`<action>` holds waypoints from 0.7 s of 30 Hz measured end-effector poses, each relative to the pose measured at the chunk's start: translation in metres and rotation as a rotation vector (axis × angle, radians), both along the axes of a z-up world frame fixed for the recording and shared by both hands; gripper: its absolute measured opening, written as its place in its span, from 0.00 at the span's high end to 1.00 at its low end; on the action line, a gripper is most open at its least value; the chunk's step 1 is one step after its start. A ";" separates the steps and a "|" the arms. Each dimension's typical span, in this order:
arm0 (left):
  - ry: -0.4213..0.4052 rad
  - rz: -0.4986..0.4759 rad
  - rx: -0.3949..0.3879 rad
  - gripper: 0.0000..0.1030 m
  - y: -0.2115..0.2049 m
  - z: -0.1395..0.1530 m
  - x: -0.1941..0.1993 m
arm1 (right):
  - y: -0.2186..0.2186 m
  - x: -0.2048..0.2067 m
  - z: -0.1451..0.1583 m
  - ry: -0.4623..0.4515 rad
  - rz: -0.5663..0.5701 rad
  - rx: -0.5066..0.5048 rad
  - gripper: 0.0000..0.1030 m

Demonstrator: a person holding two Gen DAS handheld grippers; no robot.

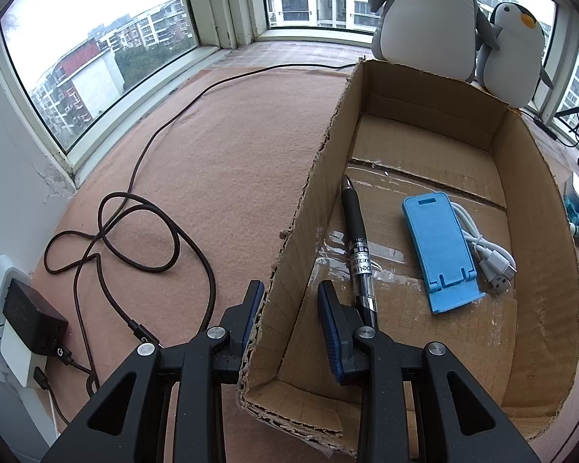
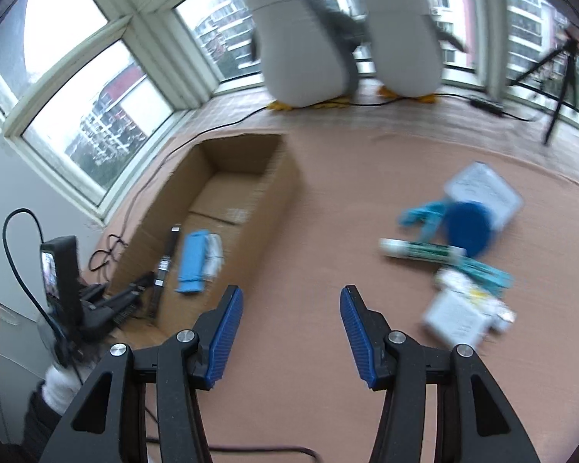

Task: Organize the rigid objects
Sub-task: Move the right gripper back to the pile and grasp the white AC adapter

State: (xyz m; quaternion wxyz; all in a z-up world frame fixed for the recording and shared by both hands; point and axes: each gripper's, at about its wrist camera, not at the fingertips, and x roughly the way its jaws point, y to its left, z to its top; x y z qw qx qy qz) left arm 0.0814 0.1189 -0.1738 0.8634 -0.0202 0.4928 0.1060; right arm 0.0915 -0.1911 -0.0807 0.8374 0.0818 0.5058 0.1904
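Note:
A cardboard box [image 1: 540, 231] lies open on the pink cloth; it also shows in the right wrist view [image 2: 274, 193]. Inside lie a black pen [image 1: 359, 247], a blue phone stand [image 1: 440, 250] and a white USB cable [image 1: 490, 254]. My left gripper [image 1: 289, 308] straddles the box's left wall [image 1: 289, 250], one finger outside, one inside; the jaws stand a little apart around it. My right gripper [image 2: 291, 324] is open and empty above the cloth. To its right lie a white marker [image 2: 420, 249], a blue disc [image 2: 469, 225], a white charger [image 2: 457, 318] and a clear case [image 2: 482, 189].
Two plush penguins [image 2: 347, 31] stand on the window sill behind the box. A brown cable [image 1: 135, 231] loops left of the box to a black plug [image 1: 31, 320] at the wall. A tripod [image 2: 559, 69] stands at the back right.

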 end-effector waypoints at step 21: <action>0.008 -0.002 0.018 0.69 -0.002 -0.001 0.001 | -0.072 0.025 -0.047 0.056 0.066 -0.219 0.52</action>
